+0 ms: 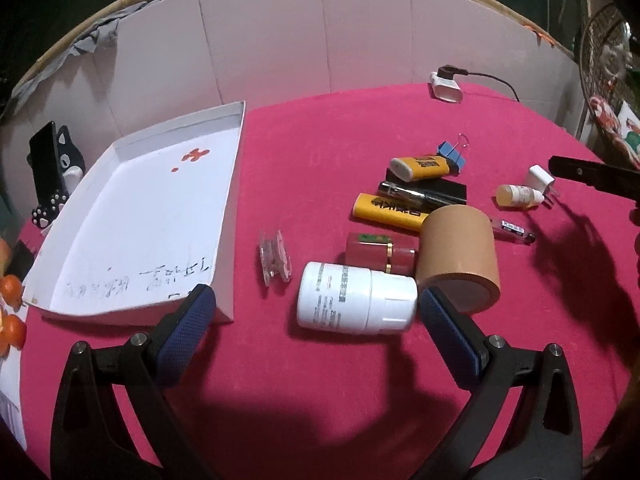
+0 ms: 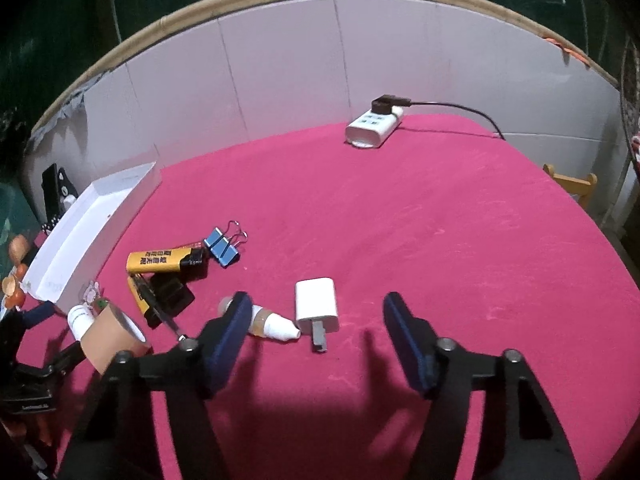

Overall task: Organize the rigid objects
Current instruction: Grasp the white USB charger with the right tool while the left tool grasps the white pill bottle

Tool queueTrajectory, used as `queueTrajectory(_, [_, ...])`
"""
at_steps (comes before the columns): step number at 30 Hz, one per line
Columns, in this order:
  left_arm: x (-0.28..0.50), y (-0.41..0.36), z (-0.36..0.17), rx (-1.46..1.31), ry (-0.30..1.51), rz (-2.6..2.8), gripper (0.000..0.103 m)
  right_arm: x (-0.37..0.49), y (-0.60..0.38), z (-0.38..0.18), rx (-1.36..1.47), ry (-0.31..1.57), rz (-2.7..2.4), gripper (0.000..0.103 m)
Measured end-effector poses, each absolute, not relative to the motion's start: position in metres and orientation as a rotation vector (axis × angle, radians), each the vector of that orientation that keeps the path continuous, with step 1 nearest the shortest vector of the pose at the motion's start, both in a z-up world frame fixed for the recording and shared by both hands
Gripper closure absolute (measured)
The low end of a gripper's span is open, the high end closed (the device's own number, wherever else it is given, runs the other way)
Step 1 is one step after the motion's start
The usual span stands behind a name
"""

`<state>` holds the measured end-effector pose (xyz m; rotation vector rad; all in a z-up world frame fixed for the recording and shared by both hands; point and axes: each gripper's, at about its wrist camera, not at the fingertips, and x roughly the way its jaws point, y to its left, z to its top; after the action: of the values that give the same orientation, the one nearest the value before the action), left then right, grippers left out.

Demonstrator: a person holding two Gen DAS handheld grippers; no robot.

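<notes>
I have my left gripper [image 1: 308, 312] spread wide and holding nothing, its pads hanging over the pink tablecloth [image 1: 360, 128] on either side of a white pill bottle [image 1: 356, 304] lying on its side. The empty white tray [image 1: 132, 216] sits to its left, and a roll of brown tape [image 1: 460, 256] rests just beside the bottle's cap. Behind them lie two yellow lighters [image 1: 388, 212], a blue binder clip [image 1: 454, 156] and a red jar [image 1: 380, 252].

My right gripper [image 2: 316, 320] is unclenched too, gripping nothing; a white charger plug [image 2: 317, 310] sits between its fingers, untouched as far as I can tell. A small dropper bottle [image 2: 272, 326] lies against the plug, partly hidden by the left finger.
</notes>
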<state>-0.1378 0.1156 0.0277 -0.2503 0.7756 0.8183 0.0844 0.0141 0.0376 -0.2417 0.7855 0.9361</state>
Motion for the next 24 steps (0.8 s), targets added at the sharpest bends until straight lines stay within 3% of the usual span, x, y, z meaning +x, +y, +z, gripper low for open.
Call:
queueTrajectory(8, [-0.135, 0.122, 0.019, -0.269, 0.789, 0.797, 0.0, 0.092, 0.036, 0.02, -0.282, 0.838, 0.917, 0.062])
queueTrajectory(10, [-0.136, 0.123, 0.019, -0.275, 0.784, 0.79, 0.0, 0.094, 0.037, 0.014, -0.291, 0.859, 0.913, 0.073])
queueTrajectory(12, [-0.136, 0.123, 0.019, -0.279, 0.779, 0.783, 0.0, 0.095, 0.038, 0.008, -0.299, 0.876, 0.902, 0.077])
queueTrajectory(21, [-0.131, 0.121, 0.014, -0.27, 0.808, 0.765, 0.006, 0.092, 0.036, 0.005, -0.297, 0.86, 0.902, 0.077])
queueTrajectory(24, [-0.13, 0.121, 0.011, -0.27, 0.821, 0.761, 0.028, 0.093, 0.036, 0.005, -0.292, 0.862, 0.903, 0.077])
